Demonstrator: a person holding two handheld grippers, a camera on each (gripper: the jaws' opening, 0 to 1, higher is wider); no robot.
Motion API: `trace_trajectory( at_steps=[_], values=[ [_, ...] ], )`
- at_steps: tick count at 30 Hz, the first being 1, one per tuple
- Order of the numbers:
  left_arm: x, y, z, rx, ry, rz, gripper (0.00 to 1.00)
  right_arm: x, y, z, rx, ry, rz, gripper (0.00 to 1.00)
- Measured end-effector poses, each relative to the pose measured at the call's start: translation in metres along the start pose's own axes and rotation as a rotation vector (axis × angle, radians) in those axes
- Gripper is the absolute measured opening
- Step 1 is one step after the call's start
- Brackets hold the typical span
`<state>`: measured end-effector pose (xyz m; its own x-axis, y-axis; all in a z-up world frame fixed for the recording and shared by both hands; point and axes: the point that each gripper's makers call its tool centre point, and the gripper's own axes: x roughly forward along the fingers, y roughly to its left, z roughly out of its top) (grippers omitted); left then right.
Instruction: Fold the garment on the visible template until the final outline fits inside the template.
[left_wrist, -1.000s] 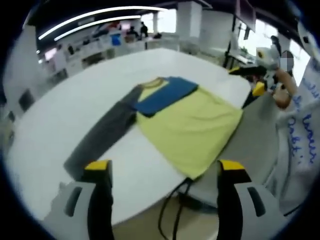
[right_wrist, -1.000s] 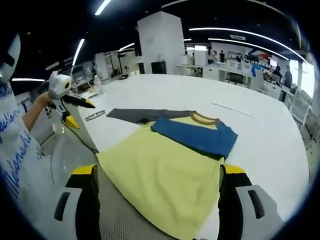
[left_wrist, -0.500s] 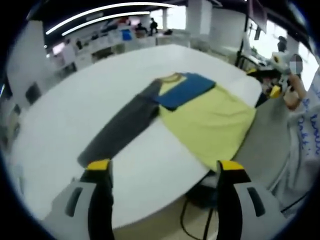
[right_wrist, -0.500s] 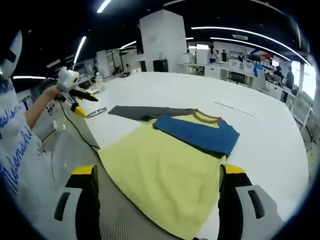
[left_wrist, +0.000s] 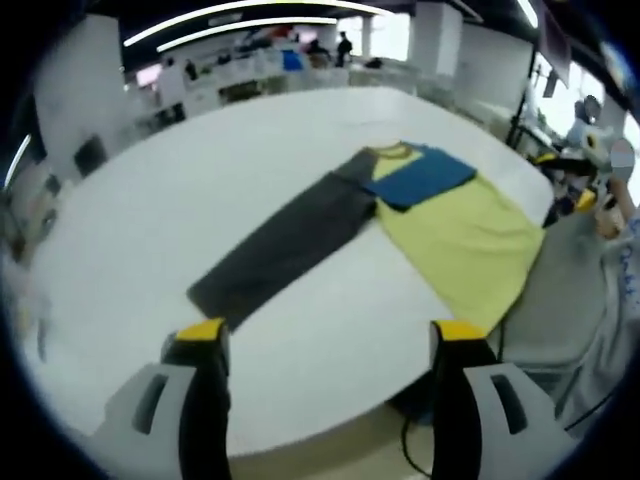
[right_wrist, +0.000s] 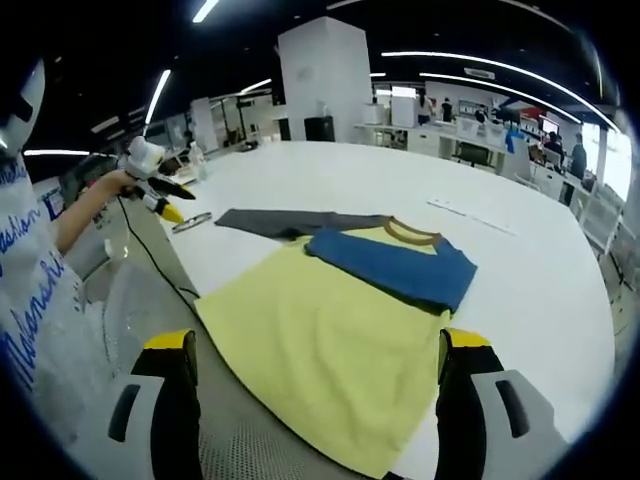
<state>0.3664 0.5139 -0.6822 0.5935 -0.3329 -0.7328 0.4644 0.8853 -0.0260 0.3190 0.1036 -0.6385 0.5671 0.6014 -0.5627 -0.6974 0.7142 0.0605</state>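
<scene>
The garment lies flat on the white table (left_wrist: 150, 220). Its yellow body (left_wrist: 470, 235) (right_wrist: 330, 345) reaches the table's near edge. A blue sleeve (left_wrist: 425, 180) (right_wrist: 395, 268) is folded across the chest below the tan collar (right_wrist: 410, 235). The grey sleeve (left_wrist: 280, 250) (right_wrist: 285, 224) stretches straight out to the side. My left gripper (left_wrist: 330, 335) is open, hovering well short of the grey cuff; it also appears at the left of the right gripper view (right_wrist: 178, 200), held by a hand. My right gripper (right_wrist: 315, 345) is open over the yellow hem, holding nothing.
A grey mesh surface (right_wrist: 235, 440) (left_wrist: 560, 290) lies under the hem at the table edge. A person in a white shirt with blue lettering (right_wrist: 30, 300) stands beside it. A black cable (right_wrist: 150, 260) trails from the left gripper. A small flat object (right_wrist: 190, 222) rests near the grey cuff.
The left gripper's camera has swung along the table toward the grey sleeve's side, so the garment sits farther right in its view. The garment itself has not moved. The right gripper holds still.
</scene>
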Motion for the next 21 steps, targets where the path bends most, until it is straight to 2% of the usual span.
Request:
trace_trajectory(
  at_steps=[6, 9, 12, 16, 21],
  values=[
    [0.011, 0.021, -0.001, -0.011, 0.018, 0.011, 0.73, 0.000, 0.002, 0.000, -0.016, 0.017, 0.008, 1.00],
    [0.016, 0.036, 0.001, -0.024, 0.010, 0.042, 0.74, 0.000, 0.002, -0.001, -0.018, 0.022, 0.003, 1.00],
    [0.021, 0.044, 0.002, -0.034, 0.007, 0.048, 0.69, 0.000, 0.001, -0.002, -0.020, 0.027, -0.001, 1.00],
    [0.029, 0.057, 0.003, -0.052, -0.009, 0.069, 0.58, -0.002, -0.002, -0.003, -0.014, 0.021, -0.019, 0.99],
    [0.040, 0.069, 0.003, -0.093, -0.030, 0.086, 0.51, -0.004, -0.003, -0.003, -0.005, 0.015, -0.033, 0.97]
  ],
)
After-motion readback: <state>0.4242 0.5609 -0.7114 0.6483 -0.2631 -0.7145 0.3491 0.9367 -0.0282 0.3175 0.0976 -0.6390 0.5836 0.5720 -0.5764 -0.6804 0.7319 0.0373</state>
